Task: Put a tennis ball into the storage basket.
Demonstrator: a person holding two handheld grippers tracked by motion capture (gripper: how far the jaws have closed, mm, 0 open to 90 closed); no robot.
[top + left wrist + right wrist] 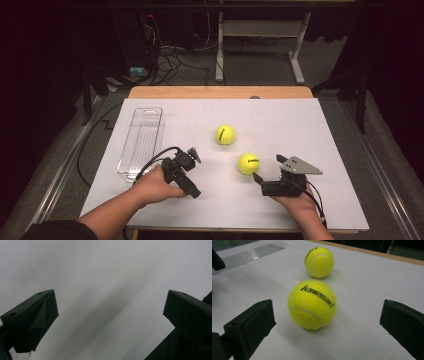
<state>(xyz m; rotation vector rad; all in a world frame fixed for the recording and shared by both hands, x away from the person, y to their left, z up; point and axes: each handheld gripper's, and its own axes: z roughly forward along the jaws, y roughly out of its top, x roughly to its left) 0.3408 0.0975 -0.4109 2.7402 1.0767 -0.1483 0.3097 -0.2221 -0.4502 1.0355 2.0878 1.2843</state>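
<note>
Facing the fuzzy round ball [312,304], our right gripper [325,322] stands wide open, empty. Our left gripper [110,315] gapes wide too, holding nothing over the smooth white sheet [105,270]. Both grippers' jaw tips are cut off.

"kawasaki" in black on the near tennis ball [312,304]

Probably a lab: cables [167,60], paper-covered table [300,130].

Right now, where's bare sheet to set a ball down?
Free: the far right of the white sheet, past both balls; also the strip between tray and far ball. Crowded: near ball, right in front of the right gripper.
</note>
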